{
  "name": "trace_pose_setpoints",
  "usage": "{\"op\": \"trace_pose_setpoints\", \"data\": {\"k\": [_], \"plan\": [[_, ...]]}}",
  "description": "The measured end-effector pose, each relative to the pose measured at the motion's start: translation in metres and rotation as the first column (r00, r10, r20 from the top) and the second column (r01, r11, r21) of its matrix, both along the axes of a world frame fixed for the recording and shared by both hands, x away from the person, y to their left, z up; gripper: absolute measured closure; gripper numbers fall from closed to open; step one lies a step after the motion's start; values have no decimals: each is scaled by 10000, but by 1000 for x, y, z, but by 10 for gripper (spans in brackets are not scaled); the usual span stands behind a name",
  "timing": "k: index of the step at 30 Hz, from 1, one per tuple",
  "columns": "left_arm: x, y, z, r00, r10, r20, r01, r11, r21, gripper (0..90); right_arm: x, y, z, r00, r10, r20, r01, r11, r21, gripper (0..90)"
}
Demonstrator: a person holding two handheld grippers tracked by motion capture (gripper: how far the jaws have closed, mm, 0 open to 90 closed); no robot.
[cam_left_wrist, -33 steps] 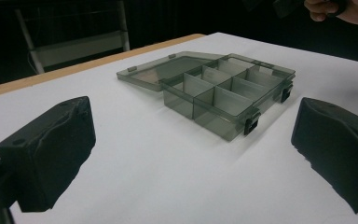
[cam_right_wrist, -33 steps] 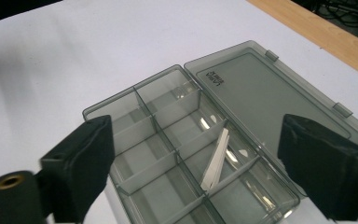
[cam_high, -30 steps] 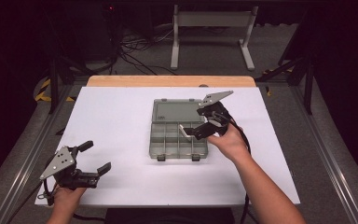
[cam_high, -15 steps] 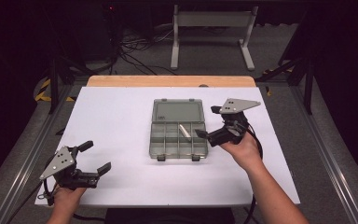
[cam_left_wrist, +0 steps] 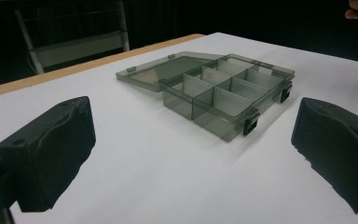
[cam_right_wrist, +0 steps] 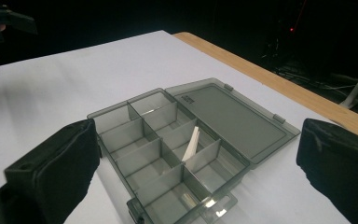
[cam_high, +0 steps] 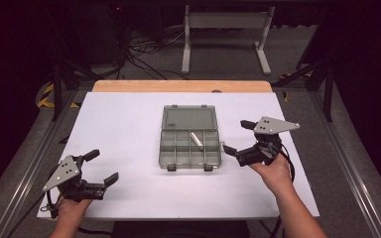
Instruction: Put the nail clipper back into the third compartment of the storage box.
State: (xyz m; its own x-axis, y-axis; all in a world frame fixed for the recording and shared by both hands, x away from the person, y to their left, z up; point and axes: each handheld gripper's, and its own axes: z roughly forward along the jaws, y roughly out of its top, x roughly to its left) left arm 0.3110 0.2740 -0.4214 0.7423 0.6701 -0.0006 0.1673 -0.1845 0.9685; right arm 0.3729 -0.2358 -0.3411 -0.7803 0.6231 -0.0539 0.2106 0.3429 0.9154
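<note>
Right gripper sits just off the right edge of the organizer box, jaws spread as wide as they go, nothing between them. They have just finished opening and no pad touches the box. In the right gripper view both black pads stand far apart at the frame edges, with the box lying open on the table between and beyond them.

Left gripper is at the near left corner of the white table, well apart from the box. Jaws wide open, empty; the left gripper view shows its two pads on either side of bare tabletop, the box farther off.

The box is grey, see-through, mid-table, lid folded flat back on the far side, latches on the near edge. Divided tray, several compartments. A small white strip is in a compartment of the row next to the lid, towards the right side in the high view; in the right gripper view the strip leans tilted against a divider. The other compartments look empty.

Neither hand holds anything besides its gripper.
</note>
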Motion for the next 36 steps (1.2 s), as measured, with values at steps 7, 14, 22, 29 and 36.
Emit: {"op": "trace_pose_setpoints", "data": {"k": [7,14,22,29,36], "plan": [[0,1,0,10000,-16,5,16,10000,13,4,-13,-14,-12,9992,-30,389,14,9992,404,0],[-1,1,1,10000,-1,37,1,10000,14,4,-23,-18,-23,9990,-52,452,37,9994,330,0],[0,2,1,10000,27,50,-27,10000,-3,3,-36,-28,-45,9930,-136,1170,-6,9928,1200,0],[0,1,1,10000,42,51,-41,10000,-61,3,-43,-38,-64,9974,-301,647,217,9916,1274,0],[0,2,0,9999,-39,110,41,9999,-154,1,-48,-47,-78,9978,-403,523,328,9900,1370,0]]}}
